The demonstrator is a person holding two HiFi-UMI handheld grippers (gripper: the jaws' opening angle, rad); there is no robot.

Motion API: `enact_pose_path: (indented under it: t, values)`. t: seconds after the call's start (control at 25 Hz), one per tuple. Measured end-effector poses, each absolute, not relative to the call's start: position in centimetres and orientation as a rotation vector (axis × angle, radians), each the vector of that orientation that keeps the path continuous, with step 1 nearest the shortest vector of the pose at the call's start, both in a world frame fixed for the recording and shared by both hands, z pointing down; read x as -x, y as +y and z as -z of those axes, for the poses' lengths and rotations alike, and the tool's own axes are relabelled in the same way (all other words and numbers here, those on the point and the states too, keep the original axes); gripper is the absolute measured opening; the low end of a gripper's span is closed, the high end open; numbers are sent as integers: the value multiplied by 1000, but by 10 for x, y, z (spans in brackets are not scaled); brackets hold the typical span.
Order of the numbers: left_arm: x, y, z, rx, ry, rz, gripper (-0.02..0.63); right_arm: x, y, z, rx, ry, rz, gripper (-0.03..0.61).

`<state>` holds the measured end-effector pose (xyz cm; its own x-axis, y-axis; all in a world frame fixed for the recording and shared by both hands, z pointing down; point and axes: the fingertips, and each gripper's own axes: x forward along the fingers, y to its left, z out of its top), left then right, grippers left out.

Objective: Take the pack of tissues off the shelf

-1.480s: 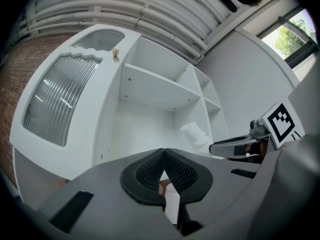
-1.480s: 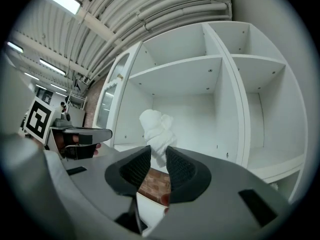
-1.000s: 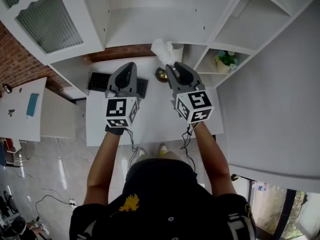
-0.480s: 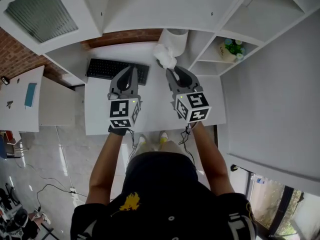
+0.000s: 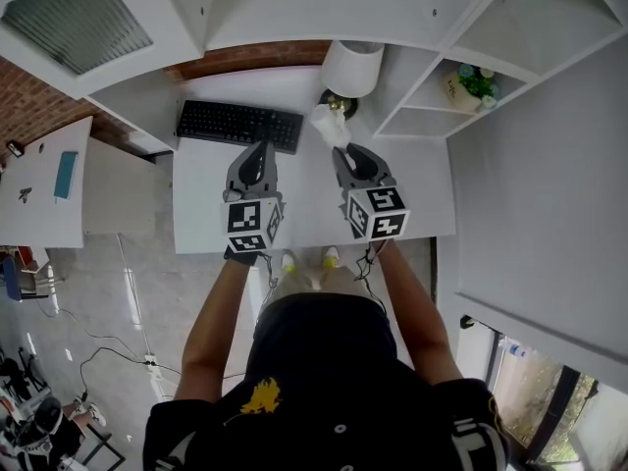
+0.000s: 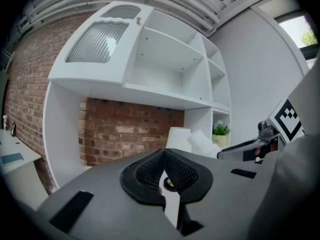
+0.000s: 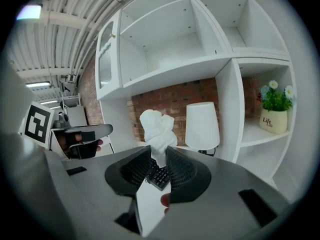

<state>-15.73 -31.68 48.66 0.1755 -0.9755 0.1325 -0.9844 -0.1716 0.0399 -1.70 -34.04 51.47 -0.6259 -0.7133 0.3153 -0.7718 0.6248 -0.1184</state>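
Room: white desk (image 5: 206, 214) against a brick wall (image 5: 245, 59), with a white shelf unit (image 5: 412, 116) above and to the right of it.

1. Far left: side table (image 5: 39, 204), separate from the desk. Upper left: cabinet door (image 5: 74, 13) with ribbed glass.
2. Keyboard (image 5: 239, 124): black, lies at the back of the desk, left of centre.
3. Left gripper (image 5: 263, 147): held over the desk, tips just in front of the keyboard's right end. Left gripper view shows the 2 pads meeting at the tips, nothing between them; jaws closed, empty.
4. Right gripper (image 5: 343, 150): held beside the left one, approx. level with it, the 2 apart. Its jaws are clamped on the lower end of the tissue pack (image 5: 329, 124).
5. Tissue pack: white, crumpled, sticks out beyond the jaw tips. It is off the shelf unit and over the back of the desk, between the keyboard's right end and the lamp base in the head view. In the right gripper view it (image 7: 156, 129) stands up from between the pads, in front of the brick wall, left of the lamp.
6. Lamp (image 5: 351, 68): white shade, stands at the back of the desk, right of the keyboard.
7. Plant pot (image 5: 478, 82): sits in a lower right compartment of the shelf unit, well apart from both grippers.
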Motion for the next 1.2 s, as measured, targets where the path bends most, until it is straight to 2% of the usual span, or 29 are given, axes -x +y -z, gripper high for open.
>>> enact_pose_path:
  t: [0.72, 1.2]
  values:
    - [147, -312, -678, -2120, -1773, -405, 18, 20, -320, -685, -1171, -2379, -638, 101]
    - [140, -293, -733, -2017, -1676, -498, 18, 5, -320, -737, -1214, -2280, -701, 102]
